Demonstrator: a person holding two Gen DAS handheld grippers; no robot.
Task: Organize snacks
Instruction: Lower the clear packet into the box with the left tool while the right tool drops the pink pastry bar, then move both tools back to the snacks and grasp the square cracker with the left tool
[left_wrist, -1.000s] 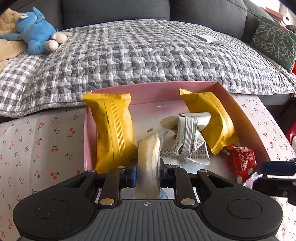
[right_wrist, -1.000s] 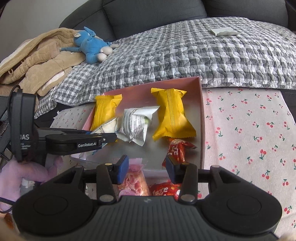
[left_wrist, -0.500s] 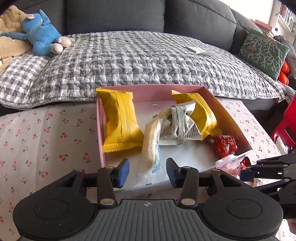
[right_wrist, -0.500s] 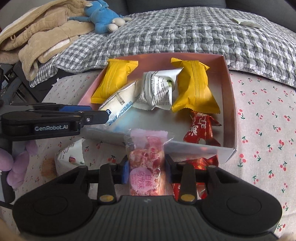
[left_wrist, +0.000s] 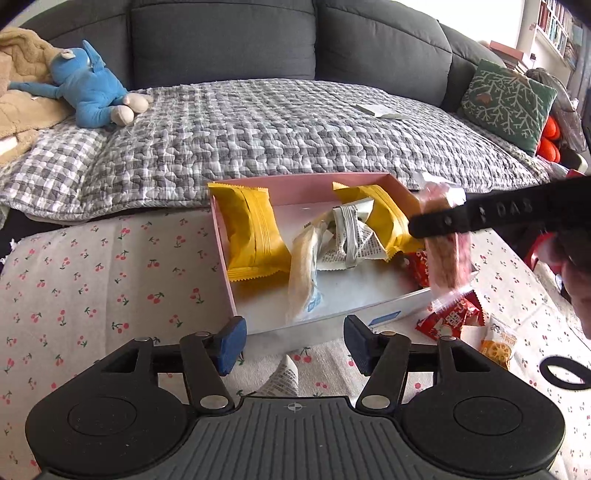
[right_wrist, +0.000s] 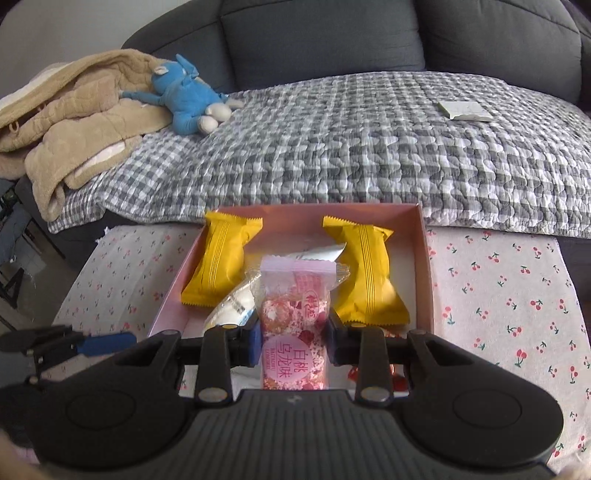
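Observation:
A pink box (left_wrist: 221, 243) on the cherry-print tablecloth holds two yellow packets (left_wrist: 253, 236) (left_wrist: 388, 218), a grey-white printed packet (left_wrist: 349, 236) and a long pale bar packet (left_wrist: 303, 280). My left gripper (left_wrist: 293, 345) is open and empty, just in front of the box's near wall. My right gripper (right_wrist: 291, 341) is shut on a pink snack packet (right_wrist: 293, 321) and holds it above the box's near edge; the box also shows in the right wrist view (right_wrist: 424, 266). In the left wrist view the packet (left_wrist: 445, 254) hangs over the box's right side.
Loose snacks lie on the cloth outside the box: a red packet (left_wrist: 452, 317), a small orange-print packet (left_wrist: 496, 343) and a grey-white packet (left_wrist: 282, 376) near my left gripper. Behind the table is a sofa with a checked quilt (left_wrist: 258, 125), a blue plush toy (left_wrist: 92, 92) and a green cushion (left_wrist: 508, 101).
My left gripper let go of the pale bar in the box, opened and drew back. My right gripper closed on the pink packet, lifted it and carried it over the box.

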